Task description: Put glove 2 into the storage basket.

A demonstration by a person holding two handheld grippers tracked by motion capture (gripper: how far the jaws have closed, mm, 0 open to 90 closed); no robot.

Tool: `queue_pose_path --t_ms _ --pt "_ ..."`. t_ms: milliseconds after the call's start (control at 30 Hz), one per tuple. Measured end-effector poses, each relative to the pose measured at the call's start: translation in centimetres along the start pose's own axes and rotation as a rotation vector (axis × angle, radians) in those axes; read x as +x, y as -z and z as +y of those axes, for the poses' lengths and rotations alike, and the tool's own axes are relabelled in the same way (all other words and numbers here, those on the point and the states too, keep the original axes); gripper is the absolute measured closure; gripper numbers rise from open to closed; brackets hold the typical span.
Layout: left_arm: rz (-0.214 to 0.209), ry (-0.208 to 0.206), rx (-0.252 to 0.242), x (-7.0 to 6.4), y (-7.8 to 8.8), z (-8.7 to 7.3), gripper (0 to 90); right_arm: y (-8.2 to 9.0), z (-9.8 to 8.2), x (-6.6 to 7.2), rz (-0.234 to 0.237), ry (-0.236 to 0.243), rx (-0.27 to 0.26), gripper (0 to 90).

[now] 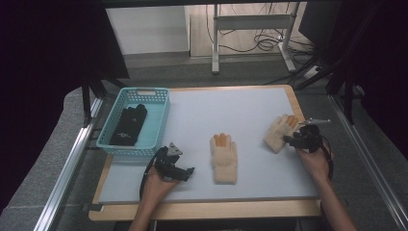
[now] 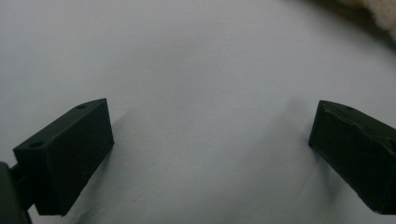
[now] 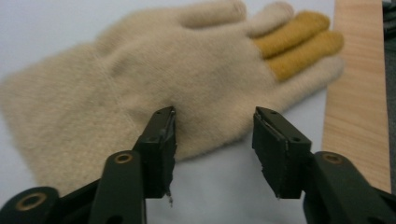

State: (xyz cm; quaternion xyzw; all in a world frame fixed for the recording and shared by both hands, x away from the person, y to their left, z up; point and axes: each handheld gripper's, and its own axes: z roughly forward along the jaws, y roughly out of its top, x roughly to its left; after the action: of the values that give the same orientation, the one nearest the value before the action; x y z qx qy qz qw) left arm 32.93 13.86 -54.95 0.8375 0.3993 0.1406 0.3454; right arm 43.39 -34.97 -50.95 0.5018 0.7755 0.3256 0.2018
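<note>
Two gloves: one cream glove mid-tabletop, the other cream glove near the tabletop's right edge.
Right gripper: mine, jaws apart at that glove's edge, gripping nothing.
Left gripper: wide open, empty, over bare tabletop.
Basket: holds black gloves.

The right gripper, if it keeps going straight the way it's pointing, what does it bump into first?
Most likely the cream knit glove. The right gripper has its open jaws at the glove's near edge, so its side comes first, though the exact gap is hard to judge.
</note>
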Motion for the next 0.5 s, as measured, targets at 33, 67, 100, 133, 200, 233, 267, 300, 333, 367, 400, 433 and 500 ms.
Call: queue_pose_path --t_ms 33,67,100,133,200,233,267,300,333,367,400,433,500 --pt "0.0 0.0 0.0 0.0 0.0 0.0 0.1 0.0 -0.2 -0.2 0.002 -0.01 0.0 46.0" --pt "0.0 0.0 0.0 0.0 0.0 0.0 0.1 -0.1 -0.2 -0.3 0.007 -0.017 0.0 45.0" --pt "0.0 0.0 0.0 0.0 0.0 0.0 0.1 -0.2 -0.3 -0.4 0.013 -0.026 0.0 44.4" --pt "0.0 0.0 0.0 0.0 0.0 0.0 0.1 -0.3 -0.3 -0.4 0.022 -0.034 0.001 44.3" --pt "0.0 0.0 0.0 0.0 0.0 0.0 0.1 -0.5 -0.4 -0.4 0.028 -0.033 -0.008 45.8" --pt "0.0 0.0 0.0 0.0 0.0 0.0 0.1 -0.6 -0.4 -0.3 0.024 -0.03 -0.011 47.9" --pt "0.0 0.0 0.0 0.0 0.0 0.0 0.1 -0.6 -0.3 -0.2 0.019 -0.022 -0.009 50.9" --pt "0.0 0.0 0.0 0.0 0.0 0.0 0.1 -0.6 -0.3 0.0 0.011 -0.012 -0.012 54.8" --pt "0.0 0.0 0.0 0.0 0.0 0.0 0.1 -0.7 -0.4 0.1 0.014 -0.004 -0.015 60.6" --pt "0.0 0.0 0.0 0.0 0.0 0.0 0.1 -0.6 -0.4 0.2 0.024 -0.003 -0.014 67.4" --pt "0.0 0.0 0.0 0.0 0.0 0.0 0.1 -0.6 -0.4 0.3 0.045 -0.005 -0.014 76.0" --pt "0.0 0.0 0.0 0.0 0.0 0.0 0.1 -0.6 -0.4 0.4 0.063 -0.008 -0.014 83.0" --pt "0.0 0.0 0.0 0.0 0.0 0.0 0.1 -0.6 -0.4 0.6 0.066 -0.011 -0.013 85.3"
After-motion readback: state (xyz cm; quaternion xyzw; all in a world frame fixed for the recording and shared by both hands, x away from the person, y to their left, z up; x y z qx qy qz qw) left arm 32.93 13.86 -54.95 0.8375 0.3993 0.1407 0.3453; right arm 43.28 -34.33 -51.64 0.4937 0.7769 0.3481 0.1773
